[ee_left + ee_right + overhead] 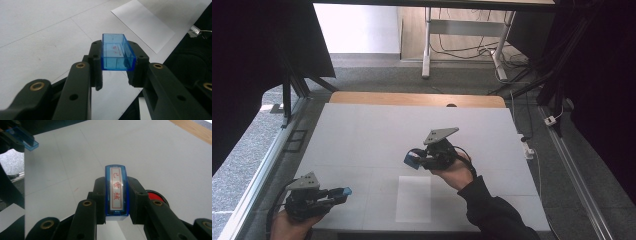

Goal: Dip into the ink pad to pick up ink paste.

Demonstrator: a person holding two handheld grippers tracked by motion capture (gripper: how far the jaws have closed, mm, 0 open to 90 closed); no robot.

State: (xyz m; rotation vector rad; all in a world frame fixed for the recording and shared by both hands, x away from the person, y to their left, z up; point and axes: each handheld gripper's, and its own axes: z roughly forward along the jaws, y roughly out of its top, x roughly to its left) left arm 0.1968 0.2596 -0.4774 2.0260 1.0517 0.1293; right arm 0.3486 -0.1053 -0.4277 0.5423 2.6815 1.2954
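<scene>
Now | left hand-held gripper [343, 192] low, clamping blue cap [117, 52]; right hand-held gripper [410, 159] raised (mid-table), clamping stamp [116, 190]

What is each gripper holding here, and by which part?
The left gripper holds a clear blue stamp cap by its two long side walls. The right gripper holds the blue stamp body by its long sides, its red-lettered face towards the camera.

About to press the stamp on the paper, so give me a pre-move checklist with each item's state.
1. Stamp clamped in the right gripper: ok.
2. Clear blue cap off the stamp and held in the left gripper: ok.
3. White paper sheet lying flat on the table: ok.
4. Stamp over the sheet: not ok, it is above bare table beyond the sheet.
5. Ink on the stamp face: cannot tell.
</scene>
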